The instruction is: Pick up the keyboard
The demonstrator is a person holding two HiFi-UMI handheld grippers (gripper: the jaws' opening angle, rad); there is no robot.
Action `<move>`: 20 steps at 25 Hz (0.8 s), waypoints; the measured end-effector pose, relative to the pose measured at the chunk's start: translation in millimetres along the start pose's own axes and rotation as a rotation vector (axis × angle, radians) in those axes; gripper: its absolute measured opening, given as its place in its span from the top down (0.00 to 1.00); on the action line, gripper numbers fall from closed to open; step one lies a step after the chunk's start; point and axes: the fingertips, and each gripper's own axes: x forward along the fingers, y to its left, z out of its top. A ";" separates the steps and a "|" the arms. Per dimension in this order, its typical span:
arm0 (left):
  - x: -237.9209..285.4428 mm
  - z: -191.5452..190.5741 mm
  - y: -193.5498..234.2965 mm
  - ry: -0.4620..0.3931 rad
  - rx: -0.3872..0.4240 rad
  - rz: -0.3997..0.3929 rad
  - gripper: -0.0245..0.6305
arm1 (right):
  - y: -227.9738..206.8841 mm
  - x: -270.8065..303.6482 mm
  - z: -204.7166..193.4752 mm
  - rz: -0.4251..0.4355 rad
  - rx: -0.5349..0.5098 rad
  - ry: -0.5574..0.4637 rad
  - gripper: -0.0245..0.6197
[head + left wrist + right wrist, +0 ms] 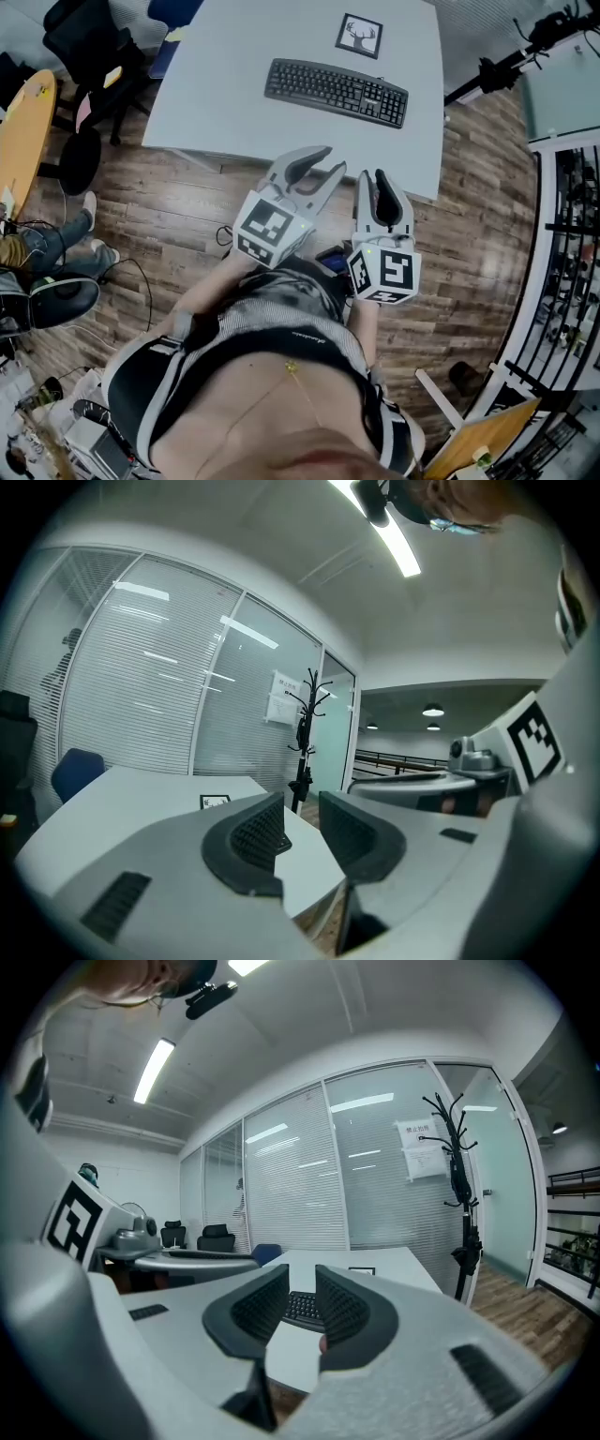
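The black keyboard (336, 92) lies on the white table (234, 103), near its right front corner. Both grippers hover over the wooden floor short of the table's front edge, pointing toward it. My left gripper (333, 161) is shut and holds nothing. The right gripper (372, 176) beside it is shut and also holds nothing. In the right gripper view the keyboard (302, 1312) shows past the narrow gap of that gripper (300, 1279). The left gripper view has the table (141, 799) beyond the gripper (302, 822), with the keyboard hidden.
A small framed picture (359, 36) lies on the table behind the keyboard. Dark office chairs (94, 56) stand at the table's left, next to a yellow tabletop (23, 122). A black coat stand (506, 61) is at the right, and a railing (562, 244) further right.
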 end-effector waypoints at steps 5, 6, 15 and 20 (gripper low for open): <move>13.3 -2.3 17.3 0.010 -0.004 0.000 0.82 | -4.3 25.6 -0.6 0.009 -0.004 0.013 0.82; 14.9 -2.7 21.6 0.012 -0.005 -0.004 0.82 | -3.9 30.9 -1.3 0.007 -0.005 0.017 0.82; 40.5 9.4 59.7 -0.007 -0.011 -0.041 0.82 | -14.5 71.6 4.4 -0.043 -0.009 0.025 0.82; 52.9 12.3 76.9 -0.004 -0.021 -0.059 0.82 | -25.4 89.3 6.4 -0.077 -0.002 0.023 0.82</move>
